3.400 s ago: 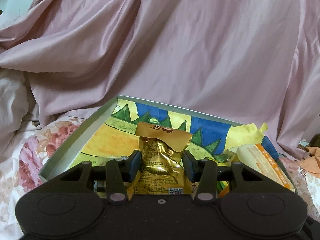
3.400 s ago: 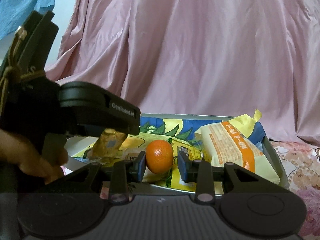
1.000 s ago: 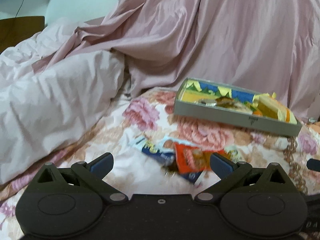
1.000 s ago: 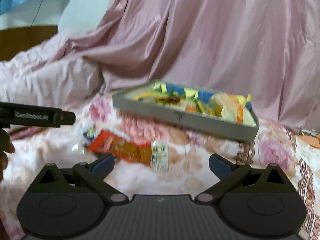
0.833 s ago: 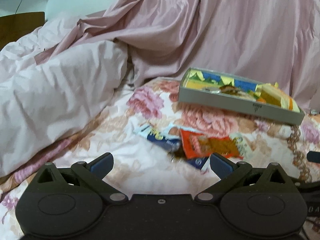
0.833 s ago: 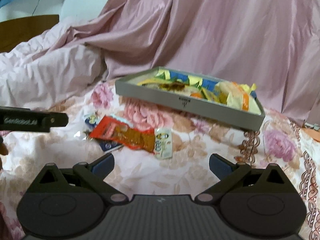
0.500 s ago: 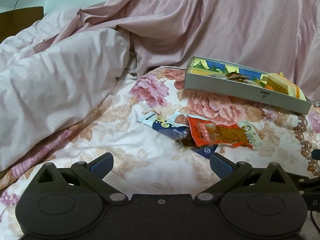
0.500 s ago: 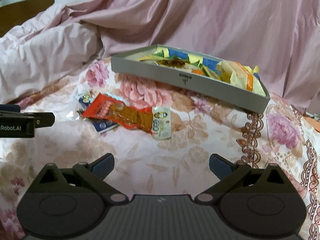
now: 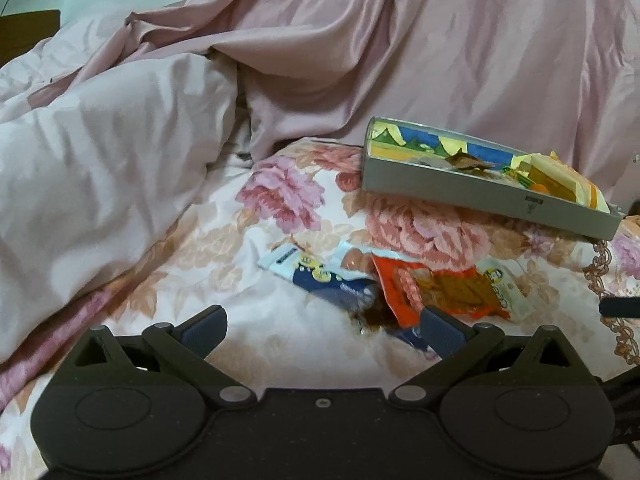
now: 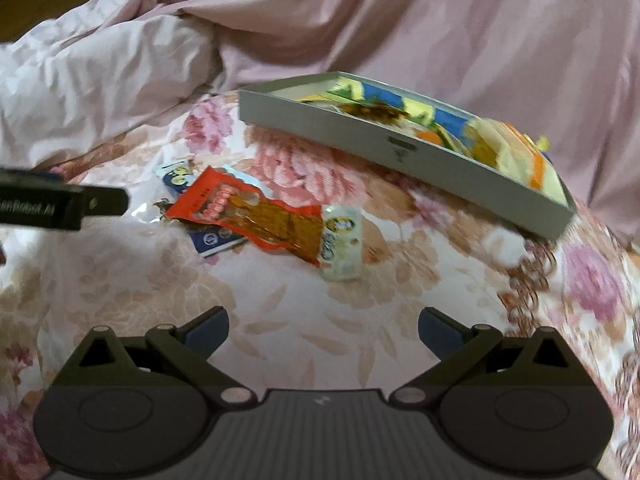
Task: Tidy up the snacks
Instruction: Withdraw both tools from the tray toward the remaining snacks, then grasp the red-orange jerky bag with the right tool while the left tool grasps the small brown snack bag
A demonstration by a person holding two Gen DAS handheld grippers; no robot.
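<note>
Between picks: both hand-held grippers, left (image 9: 322, 326) and right (image 10: 322, 328), spread empty; next, pinching red snack packet (image 10: 248, 216) for grey tray (image 10: 400, 152)

On the bed (image 10: 360, 312), the tray (image 10: 400, 148) lies at one o'clock, with snacks inside it. A pile of snack packets (image 10: 256, 216) lies in front of the tray at eleven o'clock, one packet (image 9: 436, 288) overlapping another (image 9: 320, 276). The bunched quilt (image 9: 100, 168) lies at nine o'clock.
</note>
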